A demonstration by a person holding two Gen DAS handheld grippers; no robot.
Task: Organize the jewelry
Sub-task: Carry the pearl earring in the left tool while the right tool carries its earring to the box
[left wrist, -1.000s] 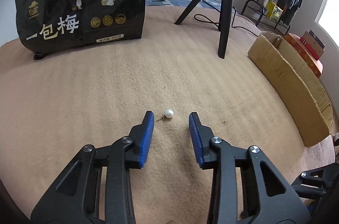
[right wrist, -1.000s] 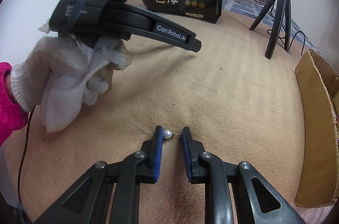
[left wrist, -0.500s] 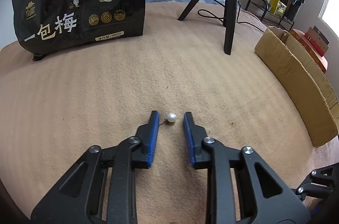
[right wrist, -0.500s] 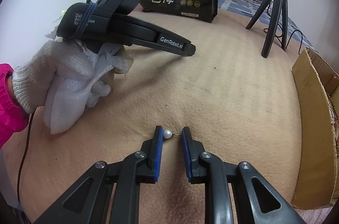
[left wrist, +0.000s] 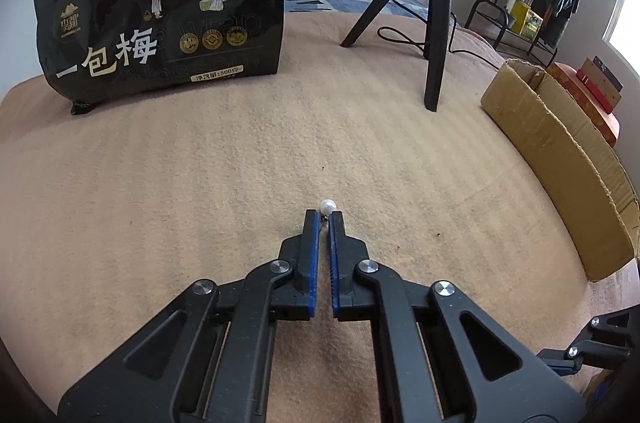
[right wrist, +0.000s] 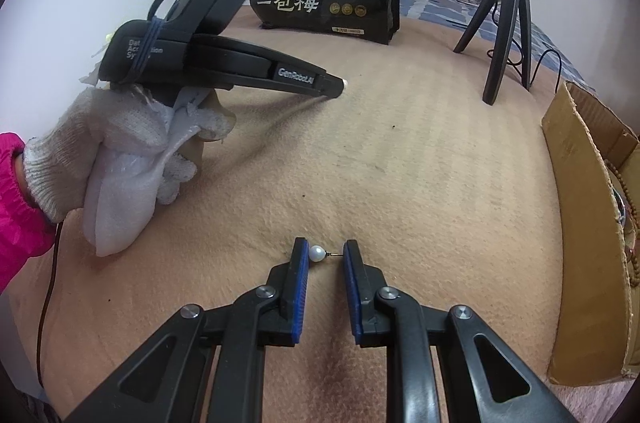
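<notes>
Left wrist view: the left tool [left wrist: 325,219] is clenched, its blue pads nearly meeting at lower centre of the frame. A pearl earring [left wrist: 327,207] sits at the very tips; the pearl protrudes beyond them and its post runs back between the pads, so the tool is grasping the earring by the post. The tips are down at the tan blanket [left wrist: 200,175].

Right wrist view: the right tool [right wrist: 323,255] stands narrowly apart at lower centre. A second pearl earring [right wrist: 317,253] spans the gap crosswise, the pearl against the left pad and the post end against the right pad; it is held lengthwise between them.

In the same view, at upper left, the left tool's black body slants down to the blanket, with a white speck at its tip. A hand in a white knit glove [right wrist: 100,151] grips it, with a pink sleeve [right wrist: 16,199] at the left edge.

Surroundings: a black snack bag [left wrist: 160,11] stands upright at upper left of the left view. A black tripod [left wrist: 436,23] stands at upper right. A cardboard box [left wrist: 568,159] lies along the right edge; beads show inside it in the right view.
</notes>
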